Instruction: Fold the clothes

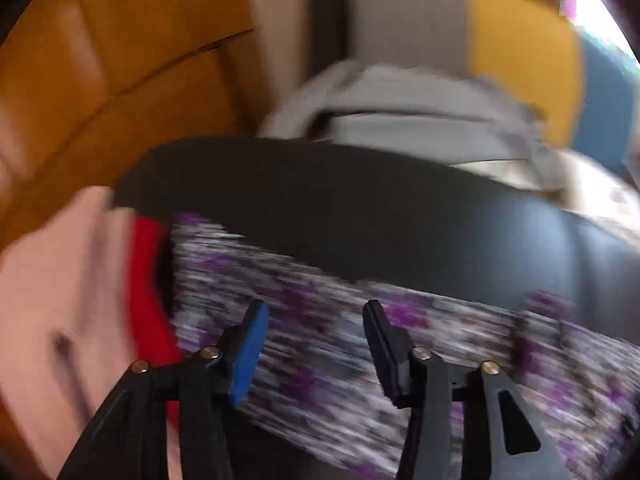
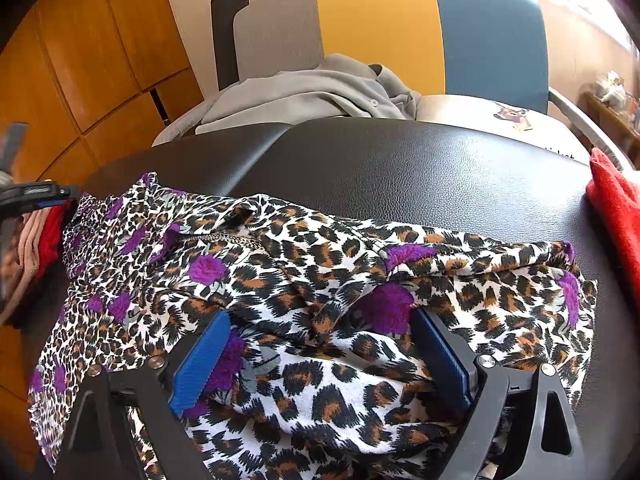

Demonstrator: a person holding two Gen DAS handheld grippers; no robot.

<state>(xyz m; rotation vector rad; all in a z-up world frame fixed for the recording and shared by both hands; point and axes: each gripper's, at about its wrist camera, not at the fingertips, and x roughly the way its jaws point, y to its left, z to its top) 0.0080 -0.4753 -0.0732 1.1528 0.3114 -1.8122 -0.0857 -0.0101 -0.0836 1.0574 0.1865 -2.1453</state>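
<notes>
A leopard-print garment with purple flowers [image 2: 320,280] lies bunched on a black leather surface [image 2: 400,168]. My right gripper [image 2: 320,340] is open, its blue-padded fingers [image 2: 204,360] pressed down on either side of a fold of the cloth. In the blurred left wrist view the same garment [image 1: 360,340] lies under my open left gripper [image 1: 316,344], which hovers just above it with nothing between its fingers. The left gripper also shows at the left edge of the right wrist view [image 2: 36,196].
A red cloth [image 2: 616,216] lies at the right edge of the black surface. Pink and red folded clothes [image 1: 80,300] sit at the left. A grey garment [image 2: 312,96] lies on a chair with a grey, yellow and blue back [image 2: 380,32]. Wooden cabinets [image 2: 80,72] stand at the left.
</notes>
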